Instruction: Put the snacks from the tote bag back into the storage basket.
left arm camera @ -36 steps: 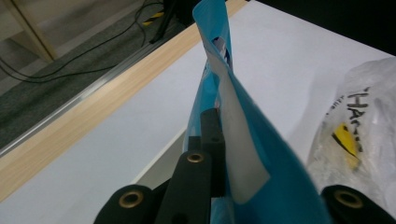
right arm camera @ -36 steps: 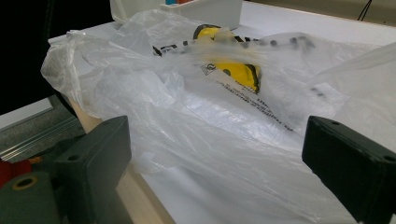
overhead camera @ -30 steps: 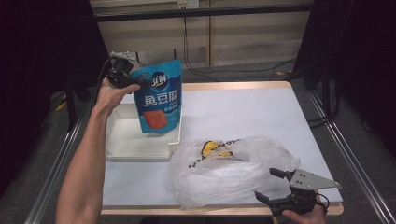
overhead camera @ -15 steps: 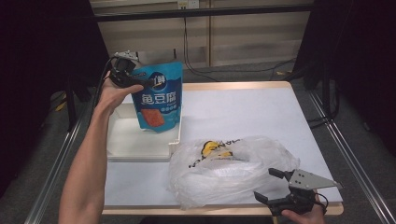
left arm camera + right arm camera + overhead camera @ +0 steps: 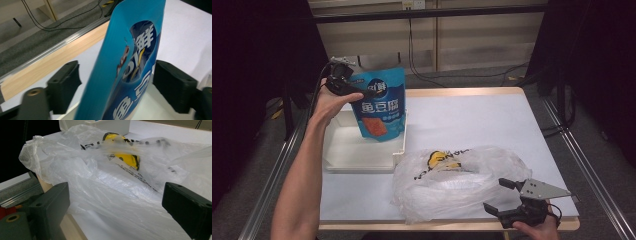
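Plastic bag (image 5: 457, 182), clear with a yellow logo and black lettering too blurred to read, lies crumpled on the white table (image 5: 472, 120) before the spread right gripper (image 5: 502, 197). White tray (image 5: 362, 150) sits beside it. Blue snack pouch (image 5: 379, 107) printed 鱼豆腐 hangs over that tray between the left gripper (image 5: 362, 91), whose jaws have just been opening.

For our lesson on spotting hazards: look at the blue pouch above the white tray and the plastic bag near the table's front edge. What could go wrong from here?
1. The left gripper's jaws have just been opening and stand apart from the blue pouch, so it may drop and perhaps tip over the white tray's wall.
2. The plastic bag lies at the table's front edge; the open right gripper could nudge it off.
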A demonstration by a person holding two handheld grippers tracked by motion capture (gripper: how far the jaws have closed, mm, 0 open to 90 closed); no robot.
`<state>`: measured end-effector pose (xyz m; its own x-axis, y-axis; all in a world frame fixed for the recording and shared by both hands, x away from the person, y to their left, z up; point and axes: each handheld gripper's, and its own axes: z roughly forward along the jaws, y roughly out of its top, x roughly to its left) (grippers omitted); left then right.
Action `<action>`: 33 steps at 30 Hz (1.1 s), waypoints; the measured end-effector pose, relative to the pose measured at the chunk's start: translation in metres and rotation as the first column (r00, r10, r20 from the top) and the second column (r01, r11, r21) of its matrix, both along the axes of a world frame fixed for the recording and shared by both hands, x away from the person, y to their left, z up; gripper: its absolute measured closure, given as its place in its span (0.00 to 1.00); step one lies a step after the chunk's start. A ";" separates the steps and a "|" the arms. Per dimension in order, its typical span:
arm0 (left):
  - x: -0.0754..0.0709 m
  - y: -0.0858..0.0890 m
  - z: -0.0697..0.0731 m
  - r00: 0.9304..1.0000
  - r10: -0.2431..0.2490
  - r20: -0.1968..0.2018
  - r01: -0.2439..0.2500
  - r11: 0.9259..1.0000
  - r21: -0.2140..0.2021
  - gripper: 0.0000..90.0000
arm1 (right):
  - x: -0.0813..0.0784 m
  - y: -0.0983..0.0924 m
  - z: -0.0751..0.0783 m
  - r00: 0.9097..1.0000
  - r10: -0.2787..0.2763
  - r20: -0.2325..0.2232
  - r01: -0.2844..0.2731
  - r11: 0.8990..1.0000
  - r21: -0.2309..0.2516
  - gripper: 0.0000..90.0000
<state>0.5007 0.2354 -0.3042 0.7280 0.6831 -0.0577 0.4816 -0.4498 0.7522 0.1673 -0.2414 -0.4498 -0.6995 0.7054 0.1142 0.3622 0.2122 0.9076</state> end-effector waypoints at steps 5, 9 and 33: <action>0.000 0.007 0.000 0.999 0.018 -0.040 -0.018 1.000 0.005 0.10 | 0.002 0.001 0.000 1.000 0.003 -0.002 -0.003 1.000 -0.002 0.09; -0.004 0.008 0.002 0.999 0.008 -0.031 -0.008 1.000 0.000 0.05 | 0.004 0.001 -0.001 1.000 0.009 -0.005 -0.009 1.000 -0.003 0.09; -0.046 0.028 0.012 0.992 0.086 0.087 -0.083 0.996 -0.040 0.04 | -0.004 0.007 0.003 1.000 -0.003 0.008 0.003 1.000 -0.029 0.09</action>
<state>0.4546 0.2630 -0.2924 0.6712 0.7410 -0.0213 0.4476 -0.3822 0.8084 0.1634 -0.2347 -0.4472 -0.6981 0.7105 0.0881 0.3557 0.2374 0.9040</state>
